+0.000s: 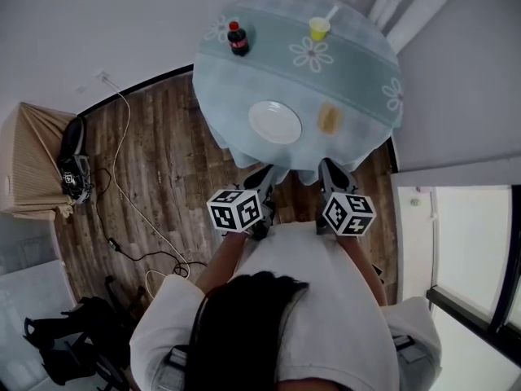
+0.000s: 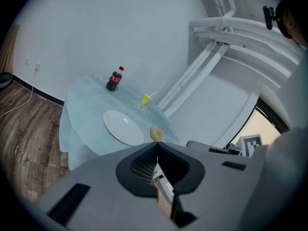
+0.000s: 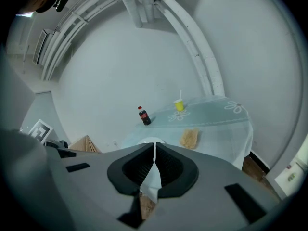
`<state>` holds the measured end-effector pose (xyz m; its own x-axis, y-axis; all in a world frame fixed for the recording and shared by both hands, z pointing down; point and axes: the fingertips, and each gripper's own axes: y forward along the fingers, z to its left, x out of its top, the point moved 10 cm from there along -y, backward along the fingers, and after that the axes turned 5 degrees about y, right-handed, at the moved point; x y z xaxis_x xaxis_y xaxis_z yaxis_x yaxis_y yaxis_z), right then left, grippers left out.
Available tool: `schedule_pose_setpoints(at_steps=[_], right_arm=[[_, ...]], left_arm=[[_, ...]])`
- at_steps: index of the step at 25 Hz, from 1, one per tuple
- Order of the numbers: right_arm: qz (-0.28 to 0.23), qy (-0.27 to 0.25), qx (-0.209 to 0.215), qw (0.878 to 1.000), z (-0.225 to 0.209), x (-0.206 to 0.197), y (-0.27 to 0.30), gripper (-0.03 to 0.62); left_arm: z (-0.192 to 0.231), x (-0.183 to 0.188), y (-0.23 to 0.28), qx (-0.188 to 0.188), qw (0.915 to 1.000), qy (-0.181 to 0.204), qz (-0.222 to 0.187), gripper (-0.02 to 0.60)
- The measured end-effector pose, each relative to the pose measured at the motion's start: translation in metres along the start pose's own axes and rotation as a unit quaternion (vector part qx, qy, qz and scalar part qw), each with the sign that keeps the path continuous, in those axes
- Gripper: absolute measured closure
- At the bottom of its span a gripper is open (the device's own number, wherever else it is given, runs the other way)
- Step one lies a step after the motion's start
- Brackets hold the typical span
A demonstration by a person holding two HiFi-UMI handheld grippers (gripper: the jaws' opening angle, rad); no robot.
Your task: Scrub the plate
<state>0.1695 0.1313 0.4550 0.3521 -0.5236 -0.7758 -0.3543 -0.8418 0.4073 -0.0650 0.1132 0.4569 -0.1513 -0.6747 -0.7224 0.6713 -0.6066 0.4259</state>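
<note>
Facing plate [image 1: 275,122] | L gripper [image 2: 157,147] fingers pressed together | R gripper [image 3: 154,147] same

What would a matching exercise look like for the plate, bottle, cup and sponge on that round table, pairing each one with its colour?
Things:
1. plate
2. bottle
3. cup
4. sponge

Colours:
A. yellow
B. tan
C. white
D. dark with a red cap

Pairs: 1-C, 2-D, 3-A, 4-B
</note>
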Motion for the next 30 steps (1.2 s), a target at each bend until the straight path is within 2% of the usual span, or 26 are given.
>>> schedule_pose_setpoints(at_steps=[7, 12, 16, 20, 25, 26, 28, 30], right_arm=[[0.001, -0.003, -0.017, 1.000, 0.015, 0.013, 0.032, 0.557], [0.015, -0.002, -0.019, 1.000, 0.028, 0.011, 0.053, 0.557], [0.022, 0.003, -0.037, 0.999, 0.034, 0.014, 0.069, 0.556], [0.037, 0.008, -0.037, 0.999, 0.043, 0.013, 0.083, 0.556], [0.021, -0.009, -0.073, 0.997, 0.042, 0.023, 0.090, 0.553], [0.020, -0.005, -0.078, 0.997, 0.040, 0.025, 0.090, 0.538], [0.020, 0.002, -0.082, 0.996, 0.037, 0.028, 0.090, 0.444], [0.014, -0.002, -0.093, 0.996, 0.034, 0.030, 0.089, 0.444]], left_arm=[[0.028, 0.032, 0.014, -0.004, 0.9998, 0.012, 0.018, 0.572], [0.050, 0.048, 0.018, -0.022, 0.9997, -0.005, 0.012, 0.572], [0.064, 0.064, 0.024, -0.030, 0.9991, 0.015, 0.025, 0.572], [0.081, 0.077, 0.026, -0.035, 0.9987, 0.021, 0.029, 0.572], [0.094, 0.087, 0.031, -0.042, 0.9980, 0.031, 0.036, 0.572], [0.095, 0.088, 0.031, -0.042, 0.9979, 0.032, 0.039, 0.572], [0.098, 0.090, 0.031, -0.044, 0.9977, 0.032, 0.042, 0.572], [0.101, 0.090, 0.032, -0.046, 0.9974, 0.031, 0.046, 0.572]])
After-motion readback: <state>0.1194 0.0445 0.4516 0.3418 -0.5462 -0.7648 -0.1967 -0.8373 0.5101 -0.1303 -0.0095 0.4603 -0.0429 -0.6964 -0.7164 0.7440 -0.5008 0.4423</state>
